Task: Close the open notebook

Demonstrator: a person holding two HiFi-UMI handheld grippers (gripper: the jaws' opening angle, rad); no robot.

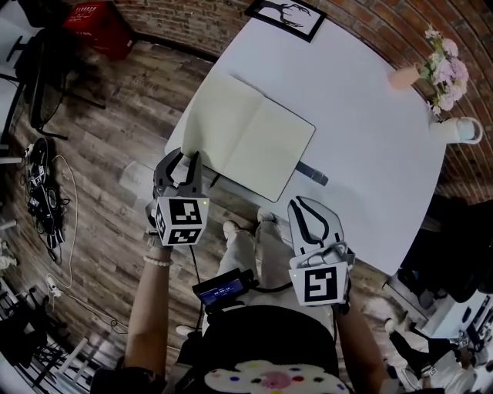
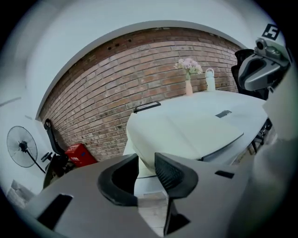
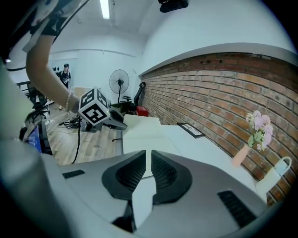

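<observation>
The open notebook (image 1: 250, 135) lies flat with blank cream pages on the white table (image 1: 370, 161), near its front left edge. My left gripper (image 1: 186, 156) hovers just off the table edge at the notebook's near left corner, jaws apart with nothing between them. In the left gripper view the notebook (image 2: 186, 132) spreads just beyond the left gripper (image 2: 146, 162). My right gripper (image 1: 297, 202) hangs in front of the table, short of the notebook's near right corner, jaws together and empty. The right gripper view shows the right gripper (image 3: 148, 155) aimed along the notebook (image 3: 139, 128).
A dark grey pen-like thing (image 1: 312, 173) lies beside the notebook's right edge. A black picture frame (image 1: 285, 17), a pink vase of flowers (image 1: 435, 73) and a white jug (image 1: 458, 131) stand at the table's far side by the brick wall. Cables and a red crate (image 1: 96, 23) are on the wooden floor.
</observation>
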